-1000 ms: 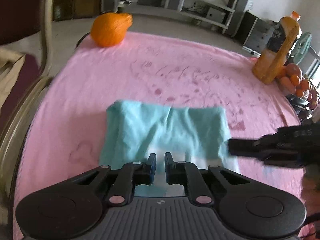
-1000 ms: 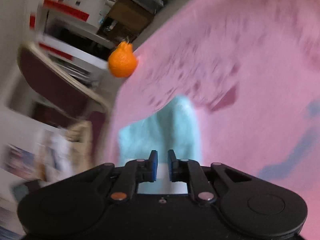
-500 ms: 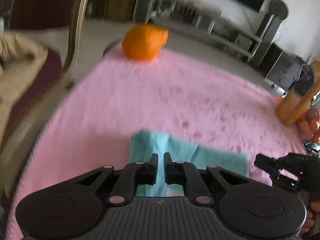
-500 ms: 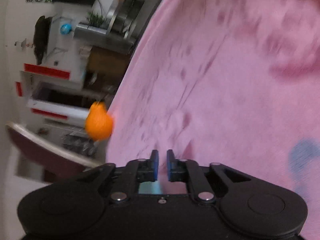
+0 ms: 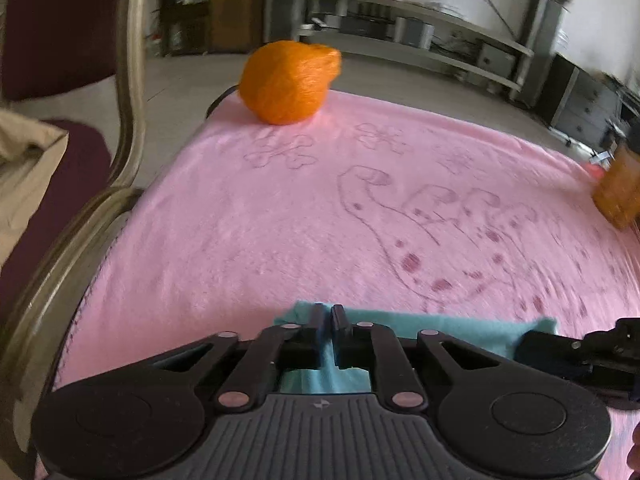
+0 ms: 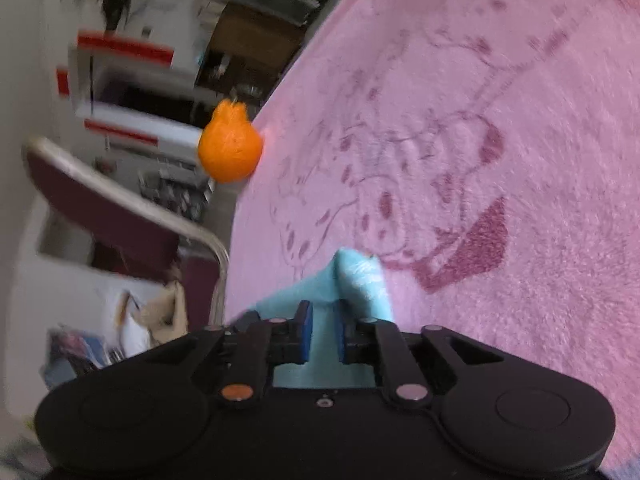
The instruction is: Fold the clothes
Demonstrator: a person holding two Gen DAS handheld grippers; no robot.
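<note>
The teal cloth (image 5: 448, 330) lies on the pink blanket (image 5: 280, 216), long axis from 9 to 3 o'clock. Left tool (image 5: 327, 314) clamps its left corner; right tool (image 6: 322, 320) clamps the right end.

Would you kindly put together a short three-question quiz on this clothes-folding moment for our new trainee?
1. True or false: the left gripper is shut on the light blue cloth.
2. Multiple choice: where does the orange ball-shaped object sit? A) on the cloth B) at the far edge of the pink blanket C) on the chair
3. Fill in: in the right wrist view, the fabric between the fingers of the right gripper is coloured ____.

Key:
1. True; its fingers are nearly together with cloth pinched between them.
2. B
3. Light blue
</note>
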